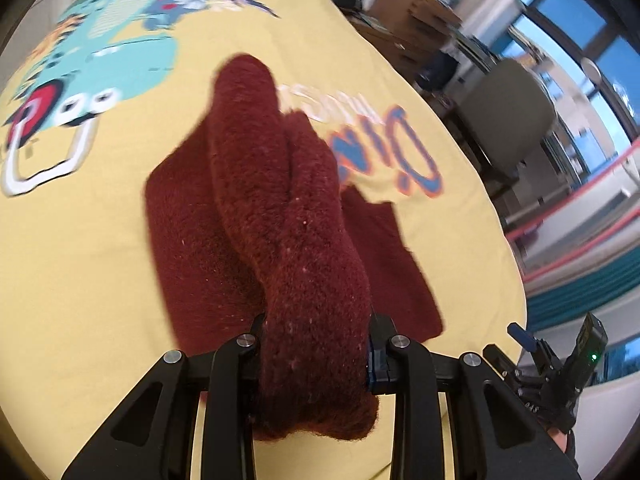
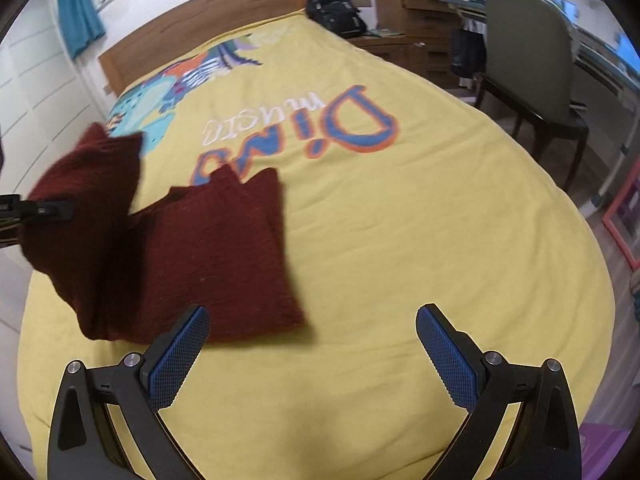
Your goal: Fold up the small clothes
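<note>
A dark red knitted garment (image 1: 296,220) lies partly on the yellow bedspread (image 1: 88,264). My left gripper (image 1: 316,344) is shut on a thick bunch of it and lifts that part above the bed. In the right wrist view the garment (image 2: 224,248) spreads flat at the left, with its raised part (image 2: 84,184) hanging from the left gripper (image 2: 44,210) at the frame's left edge. My right gripper (image 2: 312,320) is open and empty, just above the bedspread (image 2: 400,240), with its left fingertip (image 2: 188,336) near the garment's front edge.
The bedspread has a dinosaur print and "Dino" lettering (image 2: 320,128). A wooden headboard (image 2: 208,12) and black backpack (image 2: 336,8) are at the far end. A grey chair (image 2: 528,60) and wooden drawers (image 2: 416,4) stand to the right of the bed.
</note>
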Demonstrator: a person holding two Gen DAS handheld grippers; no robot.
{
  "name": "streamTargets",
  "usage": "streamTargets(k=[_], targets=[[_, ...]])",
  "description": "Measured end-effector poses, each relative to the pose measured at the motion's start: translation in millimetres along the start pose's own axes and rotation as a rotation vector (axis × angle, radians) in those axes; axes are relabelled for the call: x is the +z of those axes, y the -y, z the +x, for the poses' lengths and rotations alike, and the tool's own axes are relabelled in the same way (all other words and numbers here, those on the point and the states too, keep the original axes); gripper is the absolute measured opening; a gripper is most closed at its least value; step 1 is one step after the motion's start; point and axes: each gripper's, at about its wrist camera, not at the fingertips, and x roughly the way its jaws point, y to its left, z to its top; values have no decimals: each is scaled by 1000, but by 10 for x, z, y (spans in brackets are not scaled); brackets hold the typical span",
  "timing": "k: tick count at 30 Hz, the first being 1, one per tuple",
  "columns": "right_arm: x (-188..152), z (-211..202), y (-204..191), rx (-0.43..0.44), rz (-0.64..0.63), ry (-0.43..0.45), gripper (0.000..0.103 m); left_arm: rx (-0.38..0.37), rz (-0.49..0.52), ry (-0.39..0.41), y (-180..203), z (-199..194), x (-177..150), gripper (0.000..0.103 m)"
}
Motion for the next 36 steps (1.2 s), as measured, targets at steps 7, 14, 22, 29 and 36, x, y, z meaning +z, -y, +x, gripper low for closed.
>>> streamTargets(k=[7, 14, 22, 29, 36], targets=[[-124, 58, 317, -17, 43, -45, 103, 79, 30, -100, 517, 879, -8, 25], [-258, 186, 453, -29, 71, -103, 103, 139, 9, -119, 474, 1105, -146, 31], [-292, 202, 454, -22, 69, -110, 103, 170, 17, -130, 586, 1141, -104, 44], [-273, 171, 422, -27, 63, -105, 103, 118, 9, -107, 649, 928, -59, 80], [-161, 64, 298, -15, 33, -80, 103, 85, 1, -29, 614, 498, 80, 102]])
